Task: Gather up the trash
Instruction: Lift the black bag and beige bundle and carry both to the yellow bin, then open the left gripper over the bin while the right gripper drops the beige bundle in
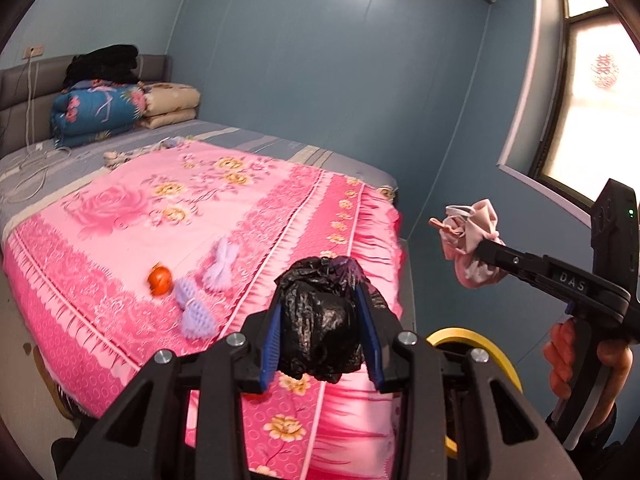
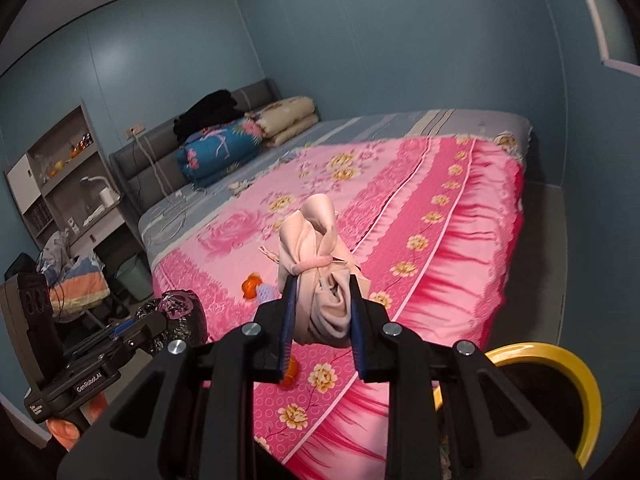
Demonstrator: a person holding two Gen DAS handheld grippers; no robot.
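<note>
Bedroom with blue-grey walls, a bed (image 1: 312,160) under a pink floral blanket (image 1: 168,208), folded quilts (image 1: 96,116) stacked at the grey headboard, a bright window (image 1: 592,92) at right. Left wrist view: left gripper (image 1: 320,304) has its blue pads clamped on a crumpled black plastic bag (image 1: 320,320), held in the air above the blanket's near edge. On the blanket behind it lie an orange fruit (image 1: 160,280) and two lilac knitted bows (image 1: 196,308) just beside it, touching nothing else. At right the right gripper (image 1: 486,258) comes in from the side, a hand (image 1: 588,364) on its grip, jaws closed on a pink cloth bundle (image 1: 472,240) held clear of the bed. A yellow bin rim (image 1: 480,340) shows low, just past the bed's corner. Right wrist view: right gripper (image 2: 322,316) jaws pressed on the same pink cloth bundle (image 2: 320,264) (tied round with a pink hair band), up over the blanket (image 2: 420,216). Orange fruit (image 2: 251,285) sits on the blanket beyond, partly hidden. Left gripper (image 2: 160,320) at lower left carries the black plastic bag (image 2: 180,316). Yellow bin rim (image 2: 560,376) at lower right, beside the bed. Shelf unit (image 2: 68,172) by the headboard, far left.
</note>
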